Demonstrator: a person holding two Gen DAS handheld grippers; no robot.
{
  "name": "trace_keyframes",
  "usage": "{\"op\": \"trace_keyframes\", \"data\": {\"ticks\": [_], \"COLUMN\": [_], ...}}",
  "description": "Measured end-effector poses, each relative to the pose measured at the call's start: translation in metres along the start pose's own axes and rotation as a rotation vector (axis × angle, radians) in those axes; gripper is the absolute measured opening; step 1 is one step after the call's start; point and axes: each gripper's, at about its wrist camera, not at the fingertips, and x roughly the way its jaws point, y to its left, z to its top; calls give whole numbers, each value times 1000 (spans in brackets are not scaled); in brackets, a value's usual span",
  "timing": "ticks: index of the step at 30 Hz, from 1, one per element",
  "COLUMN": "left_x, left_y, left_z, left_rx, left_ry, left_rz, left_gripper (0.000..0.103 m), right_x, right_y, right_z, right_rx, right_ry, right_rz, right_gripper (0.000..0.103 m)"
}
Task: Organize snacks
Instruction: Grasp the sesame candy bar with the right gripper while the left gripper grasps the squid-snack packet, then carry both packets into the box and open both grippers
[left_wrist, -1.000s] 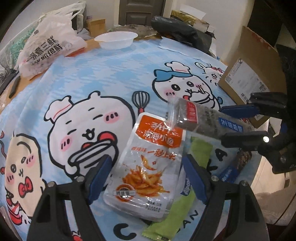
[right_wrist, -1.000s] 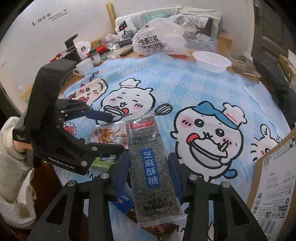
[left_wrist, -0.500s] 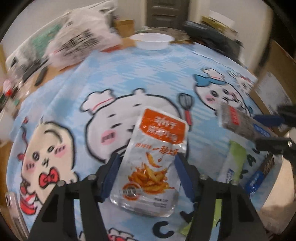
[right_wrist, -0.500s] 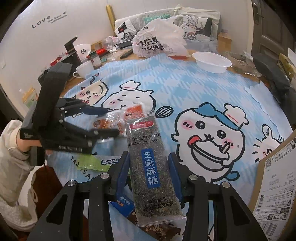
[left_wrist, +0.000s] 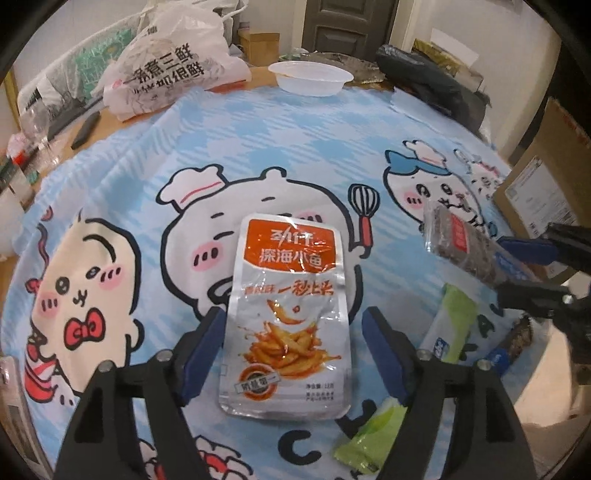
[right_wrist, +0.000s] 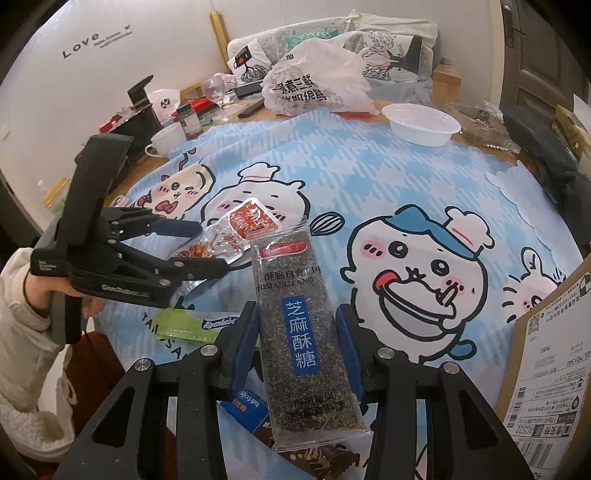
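My left gripper (left_wrist: 295, 341) is shut on a silver and orange fish snack packet (left_wrist: 290, 314) and holds it above the blue cartoon tablecloth (left_wrist: 258, 129). It also shows in the right wrist view (right_wrist: 207, 242), at the left. My right gripper (right_wrist: 299, 332) is shut on a long dark sesame candy bar (right_wrist: 301, 325), held above the cloth; it also shows at the right of the left wrist view (left_wrist: 461, 247). A green candy packet (left_wrist: 450, 325) and a blue and brown snack bar (right_wrist: 251, 404) lie on the cloth near the front edge.
A white plastic bowl (right_wrist: 421, 123) and a white printed plastic bag (right_wrist: 317, 88) stand at the table's far side. A cardboard box (right_wrist: 554, 350) is at the right. Cups, a jar and a glass (right_wrist: 218, 96) crowd the far left. A dark bag (left_wrist: 436, 88) lies far right.
My left gripper has lifted the fish snack packet off the cloth and carried it left and forward, away from the green packet. The right gripper holds the sesame bar almost still.
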Motion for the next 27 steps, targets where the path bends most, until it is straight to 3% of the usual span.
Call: {"op": "trace_keyframes", "data": {"ticks": [3,5,12,16,27], "left_x": [2,1,-2,-10,-88], "left_y": [-8,-6,-2,7,3], "left_z": [-1,-1,-6,-6,3], "left_rx": [33,23,2,-47,-70], "left_ry": [-6,-14,-42,-48,-202], "left_rz": [47,55,52,5,-28], "left_gripper": [73,68,65,65,65], "right_x": [0,-1,-2,-6,-48], "right_y": [0,-2,-3,0,20], "right_z": [0,0,0,3,22], "right_rx": [-1,0,1,-5,-53], "right_ry": [-1,-4,-4,-17,-122], "right_rz": [1,3,8,12,-2], "right_gripper": [38,38,38,38,38]}}
